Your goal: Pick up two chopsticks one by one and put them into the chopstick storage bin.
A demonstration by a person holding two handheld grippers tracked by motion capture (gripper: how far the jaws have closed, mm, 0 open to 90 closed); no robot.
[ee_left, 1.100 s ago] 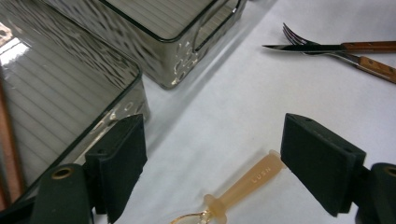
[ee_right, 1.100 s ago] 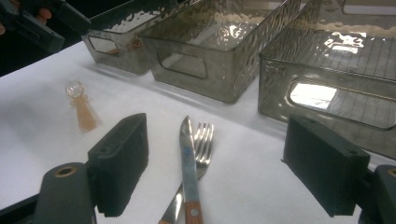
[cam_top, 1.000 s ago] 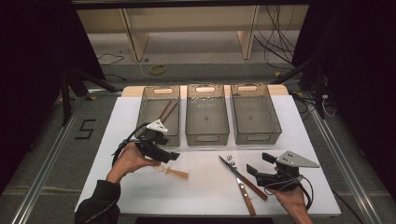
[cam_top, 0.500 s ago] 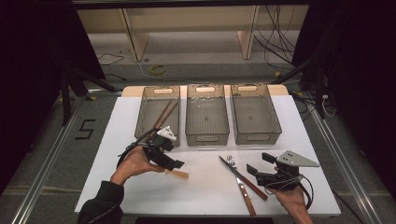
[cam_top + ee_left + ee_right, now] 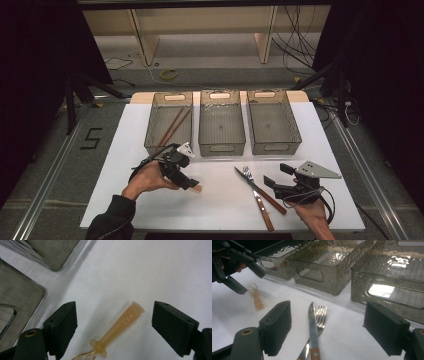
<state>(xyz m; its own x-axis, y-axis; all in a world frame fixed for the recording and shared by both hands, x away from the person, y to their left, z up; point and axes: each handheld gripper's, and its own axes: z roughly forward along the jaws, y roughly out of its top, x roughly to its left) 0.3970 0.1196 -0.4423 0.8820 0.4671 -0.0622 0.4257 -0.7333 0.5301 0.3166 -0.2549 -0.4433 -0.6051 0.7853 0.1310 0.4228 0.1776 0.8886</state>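
hovering over the white table [image 5: 225, 210], the left gripper [image 5: 113, 322] holds its jaws wide on either side of the orange plastic spoon [image 5: 120, 326], which lies flat between them, untouched. the right gripper [image 5: 327, 326] is also wide open, just above a knife [image 5: 312, 327] and fork [image 5: 319, 315] near three grey bins [image 5: 222, 122].

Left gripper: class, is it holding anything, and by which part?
Nothing is held. The left gripper is open, its jaws either side of the translucent orange plastic spoon handle lying on the white table, without touching it.
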